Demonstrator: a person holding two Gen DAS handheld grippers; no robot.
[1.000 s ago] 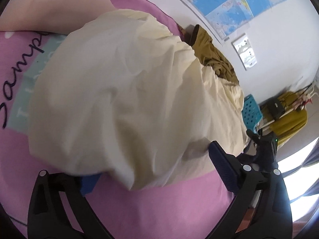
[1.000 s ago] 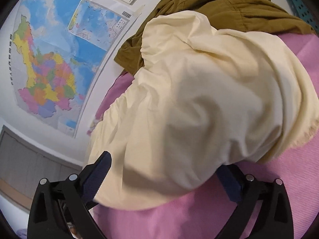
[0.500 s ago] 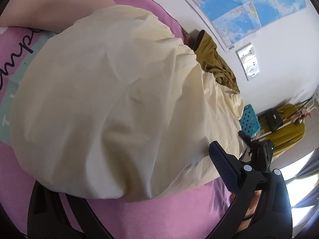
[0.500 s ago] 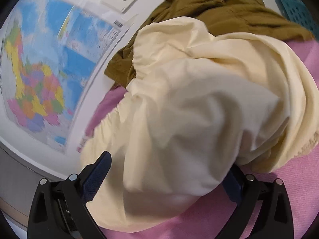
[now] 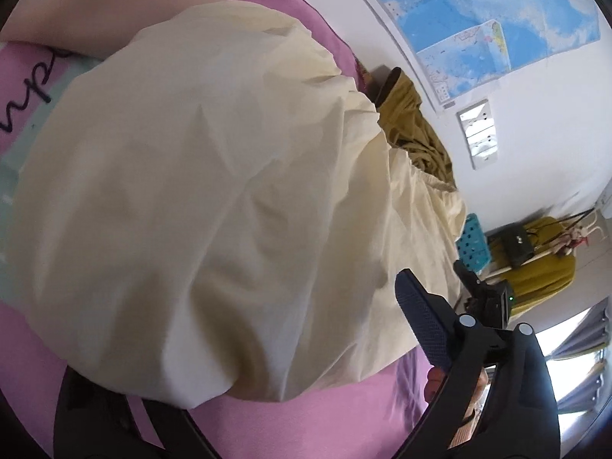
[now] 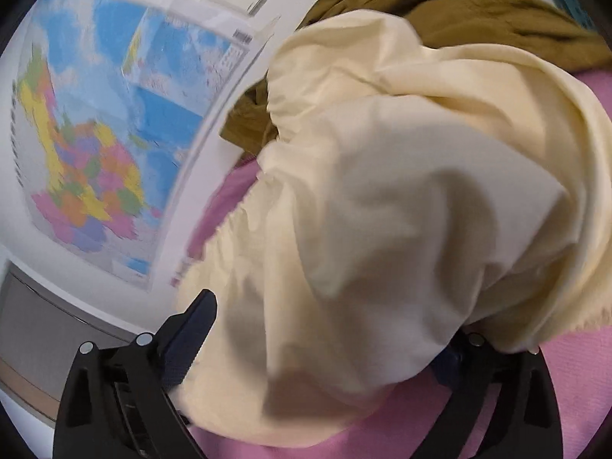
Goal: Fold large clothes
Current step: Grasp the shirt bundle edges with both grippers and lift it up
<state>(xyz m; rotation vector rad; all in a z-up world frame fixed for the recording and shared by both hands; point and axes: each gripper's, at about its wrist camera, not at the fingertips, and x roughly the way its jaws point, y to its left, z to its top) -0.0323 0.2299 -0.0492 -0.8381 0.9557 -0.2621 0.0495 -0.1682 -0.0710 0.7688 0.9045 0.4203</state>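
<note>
Cream cotton garment: it lies in a big puffed heap on the pink bed cover, and it covers the space between my fingers on both sides.
Left gripper: my fingers stand wide; cloth hides the left one.
Right gripper: fingers wide, cloth draped over the right one.
Olive-brown crumpled garment: behind the cream one, by the wall.

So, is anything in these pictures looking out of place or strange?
Yes. The cream garment is bunched into a puffy heap on the pink bedding, not flat, and drapes over both tongs. Behind it an olive-brown garment lies crumpled against the wall.
</note>
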